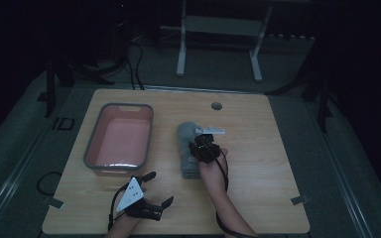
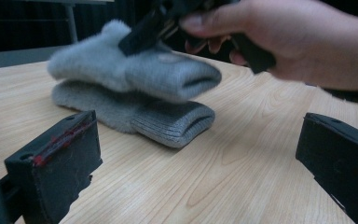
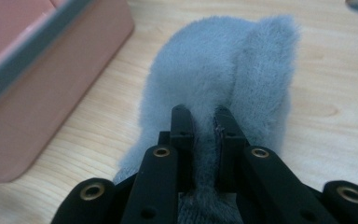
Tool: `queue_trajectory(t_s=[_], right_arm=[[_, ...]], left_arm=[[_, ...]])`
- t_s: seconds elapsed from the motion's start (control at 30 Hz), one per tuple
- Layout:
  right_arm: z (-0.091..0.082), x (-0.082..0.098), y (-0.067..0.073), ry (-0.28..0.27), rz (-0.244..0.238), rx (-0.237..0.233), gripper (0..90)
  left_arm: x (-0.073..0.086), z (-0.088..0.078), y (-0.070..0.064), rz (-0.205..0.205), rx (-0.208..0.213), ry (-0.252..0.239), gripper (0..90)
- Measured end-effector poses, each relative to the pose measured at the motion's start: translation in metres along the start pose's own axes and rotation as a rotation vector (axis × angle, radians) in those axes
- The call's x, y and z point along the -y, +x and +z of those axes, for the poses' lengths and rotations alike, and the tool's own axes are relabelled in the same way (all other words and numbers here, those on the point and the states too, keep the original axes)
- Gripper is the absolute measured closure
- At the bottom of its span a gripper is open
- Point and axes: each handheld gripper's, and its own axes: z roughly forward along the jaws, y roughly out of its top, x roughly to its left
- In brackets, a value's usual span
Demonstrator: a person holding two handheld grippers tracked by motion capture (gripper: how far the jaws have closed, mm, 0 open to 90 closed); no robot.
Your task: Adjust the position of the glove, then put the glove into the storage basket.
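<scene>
Item: pair of grey fuzzy socks, stacked, at table centre, just right of the pink basin.

Upper sock: lifted at its ribbed cuff end, pinched by the right gripper, whose jaws press close together on a fold of fleece. Gripper enters from 6 o'clock of the socks, pointing toward 12.

Lower sock: flat on the wood, cuff open toward the left gripper.

Left gripper: at 7 o'clock of the socks, near the table's front edge, jaws spread wide, holding nothing.

Basin: at 9 o'clock of the socks.
</scene>
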Motion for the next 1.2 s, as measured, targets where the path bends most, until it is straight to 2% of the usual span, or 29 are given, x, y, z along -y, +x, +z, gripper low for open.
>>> queue_trajectory(t_s=[0.13,0.27,0.4,0.47,0.57,0.67,0.73,0.83,0.9,0.93,1.0,1.03,1.07,1.13,1.17,1.2], right_arm=[[0.014,0.012,-0.005,0.044,-0.006,0.008,79.3],[0.020,0.017,-0.010,0.052,-0.001,0.001,75.4],[0.019,0.016,-0.011,0.060,-0.025,-0.017,64.5],[0.014,0.015,-0.012,0.051,-0.020,-0.031,58.2],[0.002,0.012,-0.015,0.039,-0.046,-0.059,55.5],[-0.010,0.009,-0.023,0.028,-0.074,-0.082,49.0],[-0.016,0.008,-0.030,0.030,-0.061,-0.088,41.2],[-0.024,0.009,-0.038,0.023,-0.058,-0.067,27.7],[-0.027,0.011,-0.042,0.036,-0.074,-0.109,17.3],[-0.029,0.012,-0.044,0.044,-0.075,-0.102,15.8],[-0.032,0.014,-0.046,0.064,-0.128,-0.119,13.0],[-0.034,0.015,-0.047,0.057,-0.151,-0.121,15.6],[-0.038,0.017,-0.049,0.057,-0.174,-0.141,18.3],[-0.039,0.017,-0.052,0.056,-0.184,-0.153,18.5],[-0.043,0.018,-0.057,-0.006,-0.215,-0.165,18.5],[-0.043,0.018,-0.057,-0.006,-0.215,-0.165,18.5]], left_arm=[[0.000,0.000,0.000,0.004,0.001,0.003,0.3],[0.000,0.000,0.000,0.001,0.002,0.008,0.3],[0.000,0.001,0.000,0.001,0.000,0.010,0.3],[0.000,0.001,0.000,0.002,-0.004,0.011,0.3],[-0.001,0.001,0.001,0.002,0.000,0.011,0.3],[-0.001,0.001,0.000,0.000,-0.003,0.014,0.3],[-0.001,0.002,0.000,0.002,-0.007,0.018,0.3],[-0.001,0.002,0.000,0.001,-0.009,0.025,0.3],[-0.001,0.003,0.000,0.002,-0.016,0.032,0.3],[-0.002,0.003,-0.001,0.000,-0.030,0.036,0.3],[-0.002,0.005,-0.002,-0.004,-0.049,0.047,0.3],[-0.004,0.006,-0.002,-0.009,-0.067,0.053,0.3],[-0.005,0.008,-0.003,-0.010,-0.076,0.065,0.3],[-0.009,0.009,-0.003,-0.009,-0.080,0.082,0.3],[-0.014,0.010,-0.004,-0.008,-0.081,0.097,0.3],[-0.014,0.010,-0.004,-0.008,-0.081,0.097,0.3]])
